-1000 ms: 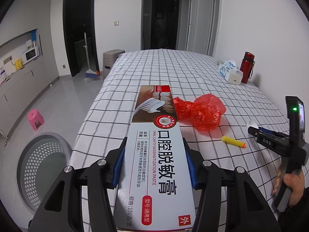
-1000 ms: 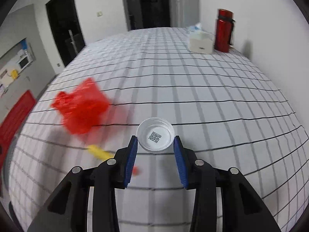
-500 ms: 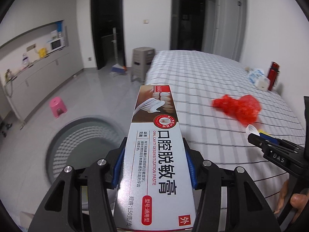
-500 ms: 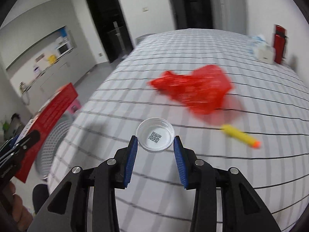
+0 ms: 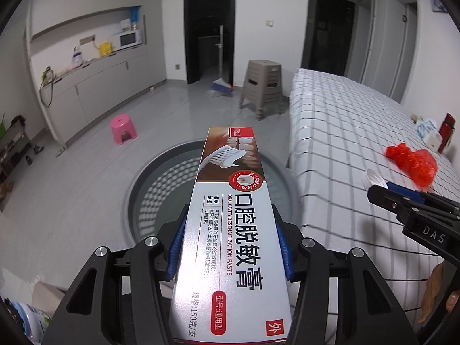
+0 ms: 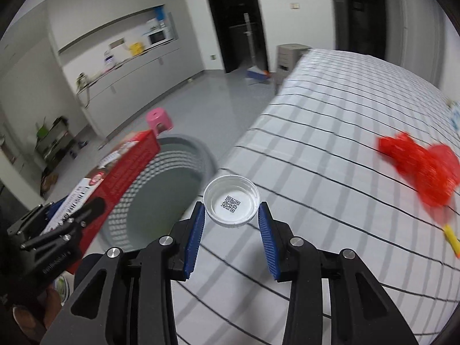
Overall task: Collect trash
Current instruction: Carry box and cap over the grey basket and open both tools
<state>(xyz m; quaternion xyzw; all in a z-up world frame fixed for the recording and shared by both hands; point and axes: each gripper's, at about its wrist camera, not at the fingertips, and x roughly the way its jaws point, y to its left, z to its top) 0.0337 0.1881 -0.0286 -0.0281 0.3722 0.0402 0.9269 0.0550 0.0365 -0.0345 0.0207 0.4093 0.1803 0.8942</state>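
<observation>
Grey floor tiles surround a round mesh bin (image 5: 149, 201) lying directly ahead of and below the left gripper (image 5: 230, 254), whose fingers clamp a glossy toothpaste box (image 5: 230, 230), long axis pointing forward over the opening. Rightward, the right gripper (image 6: 231, 240) pinches a shallow white plastic cap (image 6: 231, 199) above the checked cloth's (image 6: 330, 172) edge, bin ahead-left.
</observation>
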